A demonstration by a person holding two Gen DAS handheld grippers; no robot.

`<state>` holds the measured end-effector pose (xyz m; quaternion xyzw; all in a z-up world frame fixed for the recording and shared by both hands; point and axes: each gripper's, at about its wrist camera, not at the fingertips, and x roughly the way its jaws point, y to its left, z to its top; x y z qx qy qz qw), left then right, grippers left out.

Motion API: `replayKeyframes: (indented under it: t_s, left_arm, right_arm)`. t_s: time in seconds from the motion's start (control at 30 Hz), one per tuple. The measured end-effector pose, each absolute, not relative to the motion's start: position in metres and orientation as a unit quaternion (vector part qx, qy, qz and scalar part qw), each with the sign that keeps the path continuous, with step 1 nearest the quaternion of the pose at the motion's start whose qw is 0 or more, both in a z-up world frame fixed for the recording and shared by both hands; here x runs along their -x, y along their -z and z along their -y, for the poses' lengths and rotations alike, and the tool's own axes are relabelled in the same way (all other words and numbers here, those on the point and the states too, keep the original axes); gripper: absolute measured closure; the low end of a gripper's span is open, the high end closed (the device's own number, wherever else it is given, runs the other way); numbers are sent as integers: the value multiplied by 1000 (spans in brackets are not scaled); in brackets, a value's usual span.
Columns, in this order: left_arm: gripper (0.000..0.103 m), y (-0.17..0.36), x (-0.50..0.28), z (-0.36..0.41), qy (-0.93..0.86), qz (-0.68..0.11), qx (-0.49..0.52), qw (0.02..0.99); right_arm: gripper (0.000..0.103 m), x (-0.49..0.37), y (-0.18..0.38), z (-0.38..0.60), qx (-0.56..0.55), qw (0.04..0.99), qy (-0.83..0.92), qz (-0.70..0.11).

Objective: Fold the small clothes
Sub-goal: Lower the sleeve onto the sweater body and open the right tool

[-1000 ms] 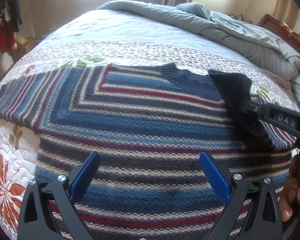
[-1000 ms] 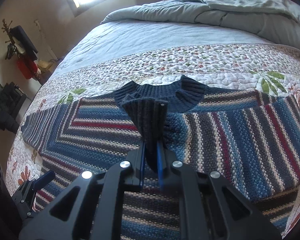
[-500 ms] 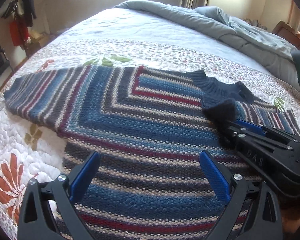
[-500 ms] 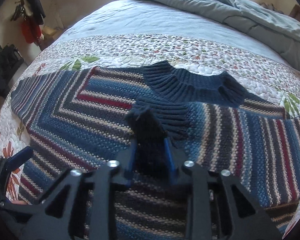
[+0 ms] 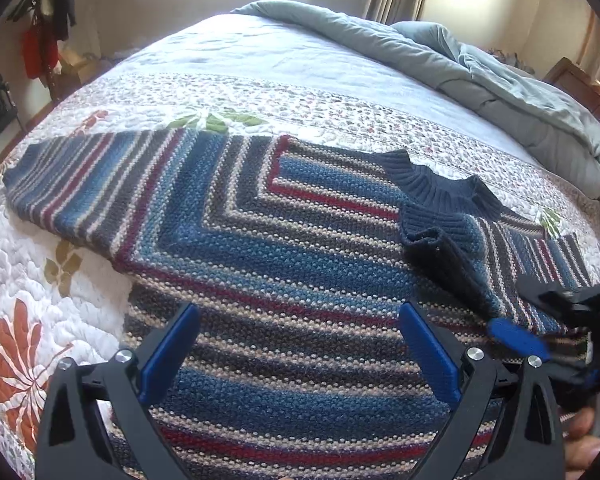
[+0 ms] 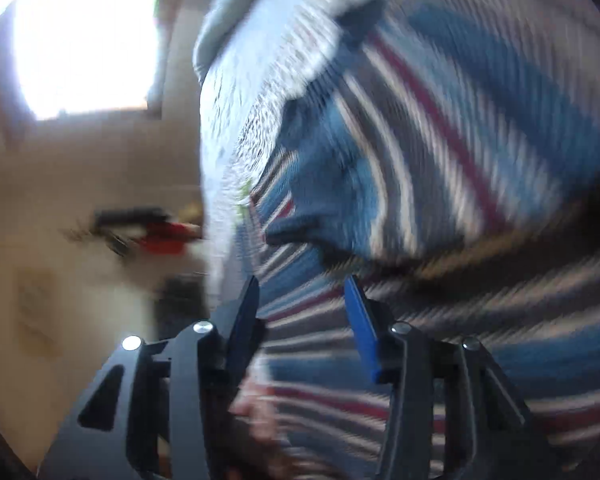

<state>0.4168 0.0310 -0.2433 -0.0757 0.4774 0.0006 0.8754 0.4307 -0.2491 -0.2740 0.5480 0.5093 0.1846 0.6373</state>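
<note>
The striped knit sweater (image 5: 284, 248) lies spread flat on the quilted bedspread (image 5: 40, 280), its dark ribbed collar (image 5: 440, 188) toward the far right and one sleeve (image 5: 80, 188) extended to the far left. The opposite sleeve (image 5: 472, 264) is folded inward over the body, its dark cuff (image 5: 432, 240) resting just below the collar. The left gripper (image 5: 300, 344) hovers over the near hem area with both blue pads spread wide and nothing between them. The right gripper (image 6: 304, 316) sits at the near right beside the folded sleeve; its jaws have just been opening and stand parted, with no fabric pinched between them. The right wrist view is heavily blurred. A grey duvet (image 5: 480, 68) is bunched along the far right of the bed
</note>
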Motion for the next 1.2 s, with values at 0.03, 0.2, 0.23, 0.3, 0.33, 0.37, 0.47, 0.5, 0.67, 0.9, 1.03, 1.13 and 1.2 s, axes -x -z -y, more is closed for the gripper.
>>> replayKeyframes:
  t_s: [0.03,0.2,0.23,0.3,0.33,0.37,0.47,0.5,0.67,0.9,1.03,1.13,1.2]
  left_arm:
    - [4,243,-417,-31,1,-478,77,875]
    - [4,242,-416,-33,4,-475,81,876]
    - [4,242,-416,-34,4,-476,83,876]
    - [4,242,-416,-35,5,-476,84,875]
    - [4,242,-416,-37,4,-476,85,875]
    - [4,242,-416,-39,3,-475,88,875]
    - [4,240,-416,-46,2,-474,98,875]
    - [4,240,-416,-48,0,-473,101,875]
    - [4,238,-416,-66,-11,-468,120,876]
    - [4,238,-416,-84,-23,-465,134,874]
    - [4,239,-417,-85,-23,-466,135,874]
    - [4,238,-417,-83,-21,-466,131,875]
    - [4,238,-417,-81,-16,-466,131,875]
  right_arm:
    - [61,-434,282,245,-574,617,-187,-505]
    - [50,-439,296,241,-649,584,-156,-462]
    - [45,-439,301,242,-668,571,-142,-456]
    - [45,-442,305,241,-677,565,-132,-453]
    - [44,-443,306,240,-679,566,-125,-451]
    - [45,-445,306,240,-680,567,-122,-448]
    - [88,-456,301,231,-664,586,-124,-448]
    - [95,-459,299,227,-657,592,-125,-450]
    - [101,-476,274,196,-609,628,-165,-456]
    - [103,-497,270,151,-573,629,-201,-485]
    - [103,-495,272,133,-553,636,-205,-498]
    - [89,-491,267,129,-504,655,-216,-519]
    - [77,-478,239,139,-420,715,-209,-518]
